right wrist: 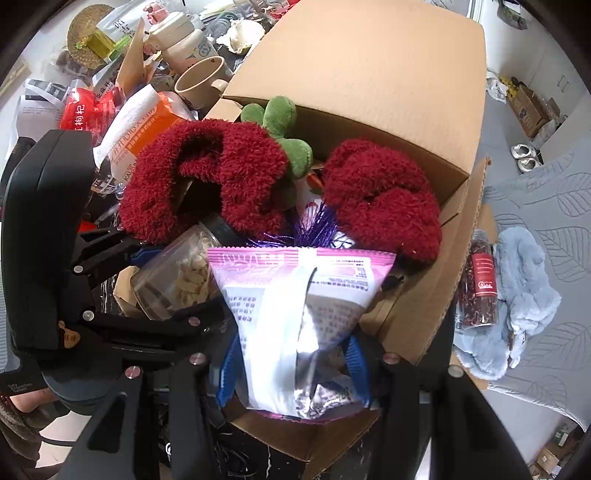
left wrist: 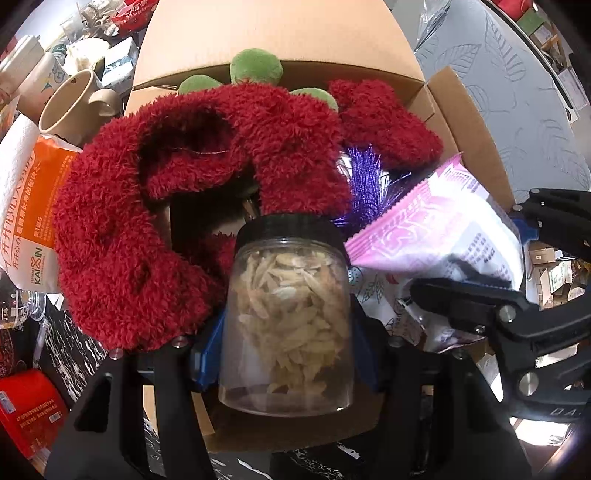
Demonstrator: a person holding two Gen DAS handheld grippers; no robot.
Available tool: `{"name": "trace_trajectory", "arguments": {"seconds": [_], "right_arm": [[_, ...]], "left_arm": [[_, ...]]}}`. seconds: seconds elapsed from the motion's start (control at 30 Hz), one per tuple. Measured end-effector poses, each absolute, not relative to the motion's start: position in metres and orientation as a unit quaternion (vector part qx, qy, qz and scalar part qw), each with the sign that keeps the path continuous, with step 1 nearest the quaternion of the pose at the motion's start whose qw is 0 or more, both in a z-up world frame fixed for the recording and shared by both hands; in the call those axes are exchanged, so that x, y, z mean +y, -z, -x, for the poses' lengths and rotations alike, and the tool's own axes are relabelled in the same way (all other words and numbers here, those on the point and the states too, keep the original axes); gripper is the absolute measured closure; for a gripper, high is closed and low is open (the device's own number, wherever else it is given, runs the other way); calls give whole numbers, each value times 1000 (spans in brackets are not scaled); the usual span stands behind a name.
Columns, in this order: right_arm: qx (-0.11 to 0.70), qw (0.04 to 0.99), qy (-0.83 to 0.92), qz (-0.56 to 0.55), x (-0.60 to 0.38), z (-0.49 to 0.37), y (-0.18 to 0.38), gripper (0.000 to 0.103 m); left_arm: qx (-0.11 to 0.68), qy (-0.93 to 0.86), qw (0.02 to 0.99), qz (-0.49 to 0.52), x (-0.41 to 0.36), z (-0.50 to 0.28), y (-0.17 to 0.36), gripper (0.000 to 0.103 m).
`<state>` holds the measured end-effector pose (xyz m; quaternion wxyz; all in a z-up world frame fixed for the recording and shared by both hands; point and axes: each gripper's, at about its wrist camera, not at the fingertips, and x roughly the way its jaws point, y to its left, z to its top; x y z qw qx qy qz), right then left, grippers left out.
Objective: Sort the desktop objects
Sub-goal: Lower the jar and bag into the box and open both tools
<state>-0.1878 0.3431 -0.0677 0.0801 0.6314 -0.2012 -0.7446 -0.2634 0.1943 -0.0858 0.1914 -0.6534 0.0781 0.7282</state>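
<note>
Left hand-held gripper [left wrist: 286, 354]: blue pads clamped on the sides of a clear jar [left wrist: 286, 314] with a black lid, pale dried slices inside, lid end pointing down toward the cardboard box [left wrist: 280, 33]. Right hand-held gripper [right wrist: 295, 373]: pads pinched on the lower part of a pink-and-white snack packet [right wrist: 299, 295], its sealed top edge leaning over the box's near rim. Both items hang above the box opening, jar to the left of the packet. Box is already full: two red plush slippers [left wrist: 147, 229] lie across the top, a green plush toy [left wrist: 256, 66] behind them toward the far wall, purple tinsel [left wrist: 364, 184] between the slippers. Risks, as judged: jar released onto the slipper below it may roll off the soft heap and over the box's left rim onto the counter; packet is thin and slippery, grip looks low, so it could flop or slide out early. The two grippers sit close together above the box and may collide.
</note>
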Motion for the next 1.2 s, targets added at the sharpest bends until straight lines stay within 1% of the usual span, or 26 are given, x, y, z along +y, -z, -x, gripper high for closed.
{"name": "trace_trajectory", "arguments": {"seconds": [0.37,0.5,0.6,0.67,0.73,0.87,0.93,0.97,1.0,1.03,1.1,1.2], "right_arm": [[-186,55,739,-645,342,189,64,50],[-182,47,744,-641,342,186,58,45],[-187,45,745,-638,343,186,56,43],[-188,44,747,-636,343,183,52,42],[-187,41,750,-633,343,182,49,39],[-200,40,754,-625,345,176,43,33],[-205,39,756,-620,346,173,42,27],[-206,38,759,-617,346,171,40,21],[-210,37,762,-612,346,167,38,17],[-211,37,765,-608,346,165,36,15],[-202,24,773,-601,344,160,31,6],[-193,12,782,-592,342,156,25,4]], "left_arm": [[90,-722,188,660,196,258,81,45],[88,-724,185,659,194,254,77,39],[84,-728,184,655,192,249,73,35],[82,-733,183,651,189,246,70,31],[76,-734,182,649,186,243,67,23],[81,-745,181,637,181,234,60,13],[88,-750,177,631,180,230,56,9],[89,-754,175,627,179,228,55,8],[90,-753,171,629,178,227,54,2],[90,-750,168,633,177,226,55,0],[82,-746,170,639,174,224,55,0],[92,-753,157,632,172,219,51,0]]}}
